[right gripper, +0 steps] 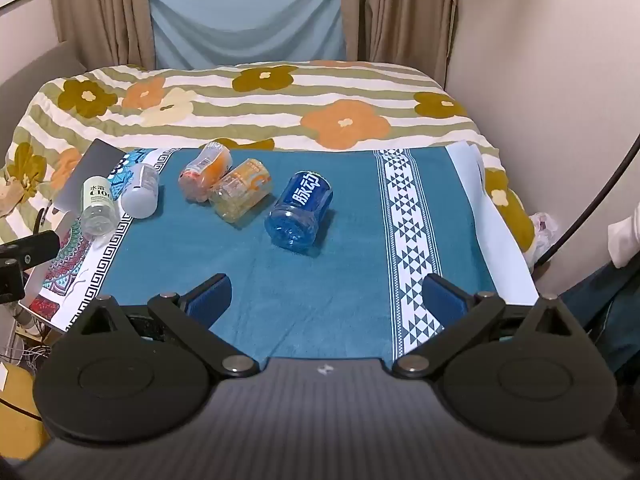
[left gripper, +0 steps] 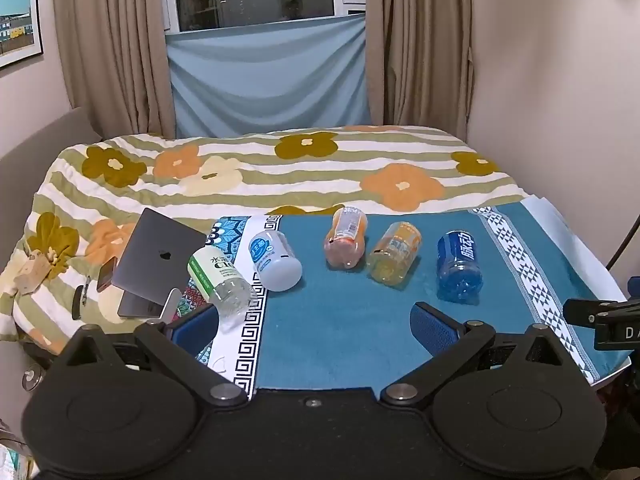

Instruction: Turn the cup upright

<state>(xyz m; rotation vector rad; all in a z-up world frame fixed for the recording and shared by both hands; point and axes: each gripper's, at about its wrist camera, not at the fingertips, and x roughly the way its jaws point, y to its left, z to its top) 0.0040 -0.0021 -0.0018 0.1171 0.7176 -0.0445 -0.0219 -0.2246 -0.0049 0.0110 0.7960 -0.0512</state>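
Nearest in each view are the tongs themselves: the right tongs (right gripper: 326, 294) stand wide apart with nothing between the blue pads, and the left tongs (left gripper: 314, 326) are just as wide and just as empty; both hang low over the near edge of the teal mat (right gripper: 340, 248) that covers the worktop. Beyond them five cut bottle-cups lie on their sides in a row running left to right; the blue cup (right gripper: 299, 210) is the rightmost and lies ahead and a little left of the right tongs, well apart from them, its ribbed base turned near and its long axis running away and slightly rightward. In the left view the same blue cup (left gripper: 459, 266) sits off to the right of centre, so the right tongs look the nearer to it; I judge it the likeliest first target. Farther left lie the yellow cup (right gripper: 242, 192), orange cup (right gripper: 206, 176), white cup (right gripper: 140, 196) and clear cup (right gripper: 98, 210).
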